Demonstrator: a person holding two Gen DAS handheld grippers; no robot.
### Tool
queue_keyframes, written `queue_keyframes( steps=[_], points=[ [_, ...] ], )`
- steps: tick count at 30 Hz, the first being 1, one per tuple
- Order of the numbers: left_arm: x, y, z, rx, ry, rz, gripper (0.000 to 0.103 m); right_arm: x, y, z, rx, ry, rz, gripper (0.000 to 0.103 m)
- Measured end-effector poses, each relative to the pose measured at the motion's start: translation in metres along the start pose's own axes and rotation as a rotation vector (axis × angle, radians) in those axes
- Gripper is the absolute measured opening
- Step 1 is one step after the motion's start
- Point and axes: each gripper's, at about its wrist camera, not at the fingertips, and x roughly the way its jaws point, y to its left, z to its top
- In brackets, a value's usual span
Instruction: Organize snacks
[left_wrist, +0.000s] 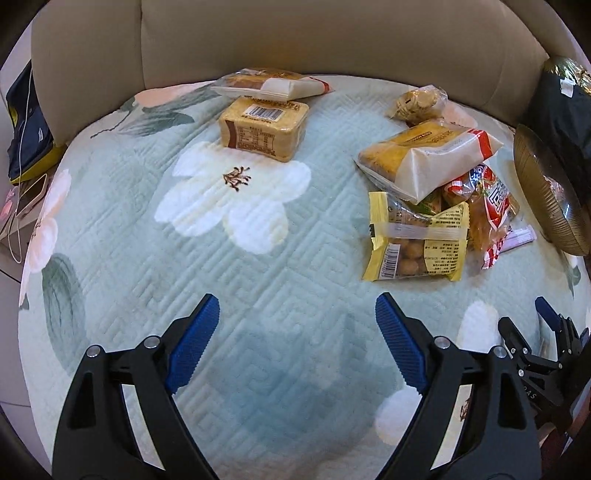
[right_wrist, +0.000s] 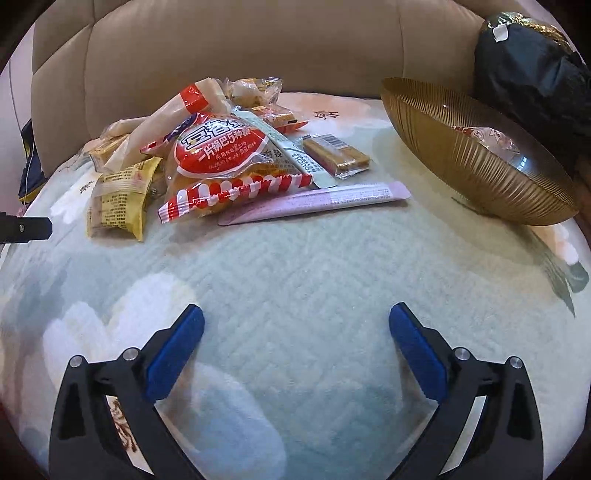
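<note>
The left gripper (left_wrist: 297, 308) hangs above the quilted floral cover (left_wrist: 258, 280) with its blue-padded jaws spread wide, holding and touching nothing. Ahead of it and slightly left, well apart from the fingers, a boxy wrapped cracker block (left_wrist: 264, 127) sits with a flat bread packet (left_wrist: 271, 84) just behind it; bare quilt lies between these and the jaws. Ahead to its right lies the main heap: a yellow nut packet (left_wrist: 415, 240) nearest, a red-and-white bun bag (left_wrist: 487, 206) touching it, and a pale bread bag (left_wrist: 428, 155) resting on top. The right gripper (right_wrist: 295, 321) is likewise wide, holding nothing, over open quilt. Ahead and left of it the same heap shows, with the red-and-white bun bag (right_wrist: 225, 158) uppermost, a pink stick sachet (right_wrist: 317, 201) along its near edge and a small brown bar (right_wrist: 338, 155) behind that. Ahead to its right stands a ribbed golden bowl (right_wrist: 461, 162), tilted, with one wrapped snack inside, and a black bag (right_wrist: 532, 66) beyond it against the beige sofa back (right_wrist: 240, 40), which bounds the far edge.
</note>
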Motion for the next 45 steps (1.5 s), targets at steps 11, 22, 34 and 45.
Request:
queue_keyframes(
  steps=[11, 22, 34, 45],
  points=[
    [-0.002, 0.004, 0.000, -0.018, 0.003, -0.029, 0.087, 0.000, 0.000, -0.001, 0.007, 0.001, 0.002, 0.098],
    [-0.004, 0.005, 0.001, -0.020, 0.000, -0.016, 0.087, -0.001, 0.000, -0.001, 0.010, 0.001, 0.000, 0.098],
    [0.010, -0.008, -0.002, 0.040, 0.033, 0.005, 0.087, 0.000, 0.000, -0.001, 0.011, 0.001, -0.002, 0.098],
    [0.008, -0.006, -0.001, 0.018, 0.025, -0.009, 0.087, 0.000, 0.000, -0.001, 0.011, 0.000, -0.002, 0.098]
  ],
)
